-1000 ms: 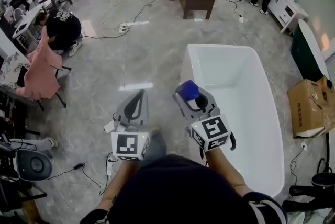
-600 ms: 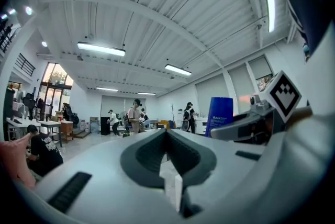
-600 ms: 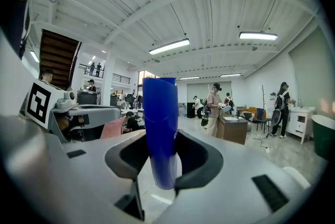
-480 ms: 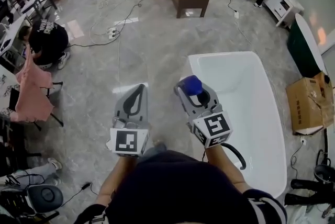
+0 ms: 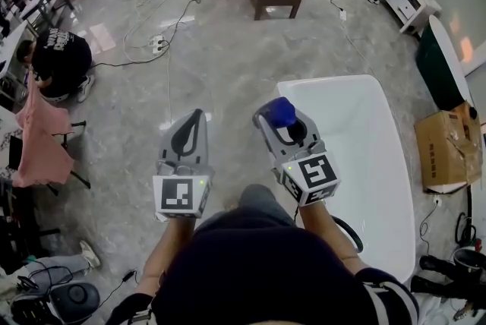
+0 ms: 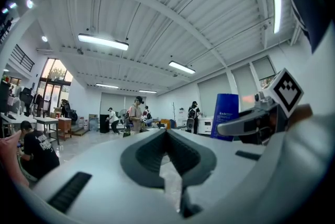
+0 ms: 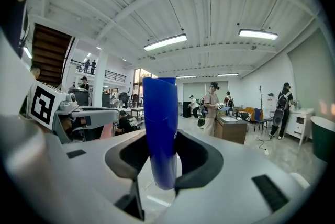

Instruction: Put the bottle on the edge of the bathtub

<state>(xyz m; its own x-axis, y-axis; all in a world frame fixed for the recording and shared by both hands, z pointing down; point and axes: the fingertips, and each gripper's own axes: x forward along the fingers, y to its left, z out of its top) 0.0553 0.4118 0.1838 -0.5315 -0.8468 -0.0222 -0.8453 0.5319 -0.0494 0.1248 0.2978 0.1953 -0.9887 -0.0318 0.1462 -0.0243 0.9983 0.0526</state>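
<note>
While the right gripper (image 5: 282, 126) pinches the bottle (image 5: 282, 112), nothing is placed yet.
Bathtub (image 5: 326, 79) edge just right; setting-down remains (left gripper (image 5: 194, 118) pressed together, empty).

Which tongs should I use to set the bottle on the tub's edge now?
Right. The right tongs already grip the blue bottle and, in the head view, sit at the white bathtub's near corner. The left tongs are shut, empty, and over the floor, farther from the tub.
</note>
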